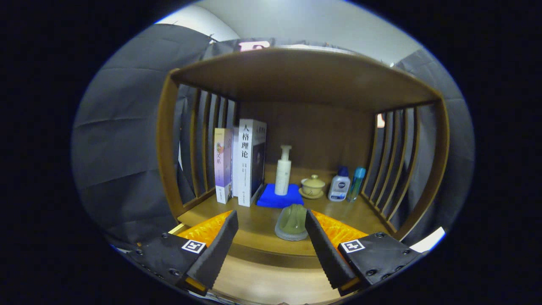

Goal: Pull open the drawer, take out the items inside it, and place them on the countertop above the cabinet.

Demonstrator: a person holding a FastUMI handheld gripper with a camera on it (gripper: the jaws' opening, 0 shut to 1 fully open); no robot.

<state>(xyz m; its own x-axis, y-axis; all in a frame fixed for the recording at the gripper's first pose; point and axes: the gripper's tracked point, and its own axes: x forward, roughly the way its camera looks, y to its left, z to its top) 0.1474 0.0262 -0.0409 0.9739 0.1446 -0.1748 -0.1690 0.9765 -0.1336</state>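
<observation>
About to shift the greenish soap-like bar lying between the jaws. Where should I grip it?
Across its narrow middle, coming straight in from the front. The bar lies lengthwise along the open gripper, long sides facing the jaws, flat on the countertop.

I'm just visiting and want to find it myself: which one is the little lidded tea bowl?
Look inside the wooden shelf unit. Beyond the open gripper, right of the tall white pump bottle, sits the tea bowl: squat, cream, lidded, the one piece on a saucer.
</observation>
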